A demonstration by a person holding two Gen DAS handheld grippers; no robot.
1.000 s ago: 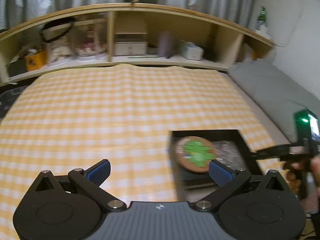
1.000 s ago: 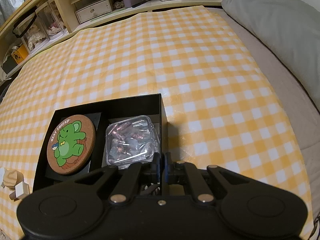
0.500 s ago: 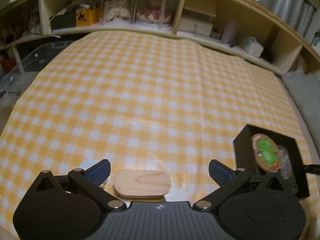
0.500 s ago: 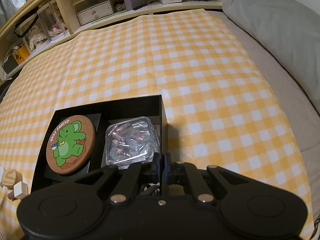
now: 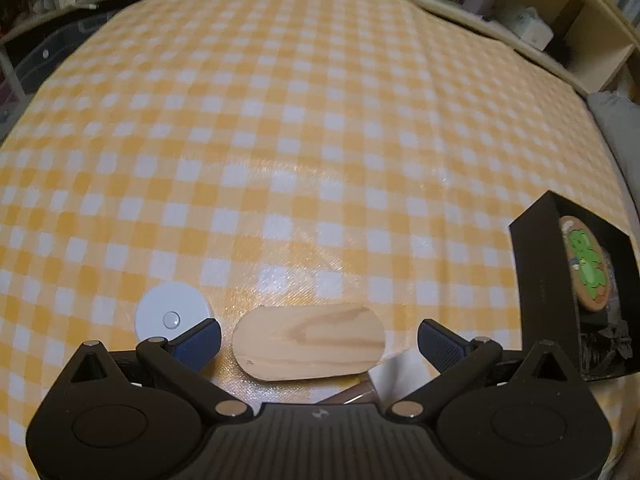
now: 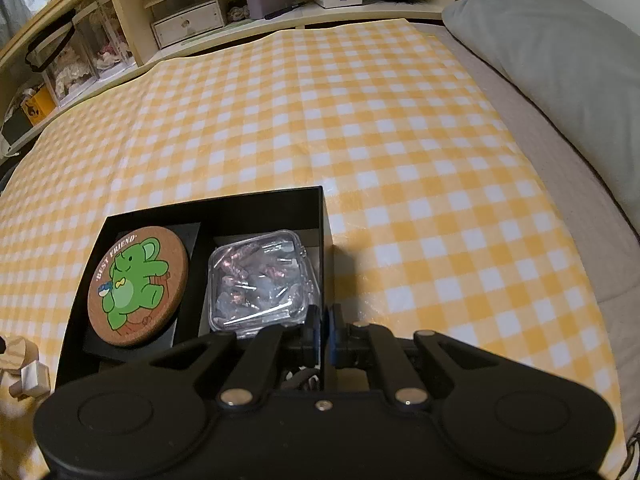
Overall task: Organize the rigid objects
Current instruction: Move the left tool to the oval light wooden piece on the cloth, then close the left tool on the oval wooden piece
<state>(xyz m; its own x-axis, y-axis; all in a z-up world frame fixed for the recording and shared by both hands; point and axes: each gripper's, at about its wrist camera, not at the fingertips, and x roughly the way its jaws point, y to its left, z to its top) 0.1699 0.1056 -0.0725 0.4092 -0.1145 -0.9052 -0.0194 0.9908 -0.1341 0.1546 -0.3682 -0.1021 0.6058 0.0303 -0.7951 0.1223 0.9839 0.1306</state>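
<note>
**Wooden piece lined up for pick-up while the box is steadied**

The left tongs [image 5: 319,340] are held wide apart just above the checked cloth, so that the oval wooden piece [image 5: 309,343] is framed between the two blue pads [image 5: 197,345]; nothing is gripped yet. The spread appears to be chosen to clear the long axis of the piece, which lies flat on the cloth. A white round disc [image 5: 173,317] sits just beside the left pad, and a small white block [image 5: 394,372] lies close to the right end of the wood, so crowding at closure is judged a risk.

The right tongs [image 6: 321,334] are closed on the near right wall of the black box [image 6: 256,200], probably to keep it from sliding while items are added. Inside the box, a cork coaster with a green elephant [image 6: 138,276] is laid in the left compartment and a clear plastic case [image 6: 262,282] in the right one. Small wooden bits [image 6: 18,354] remain outside, left of the box.
</note>
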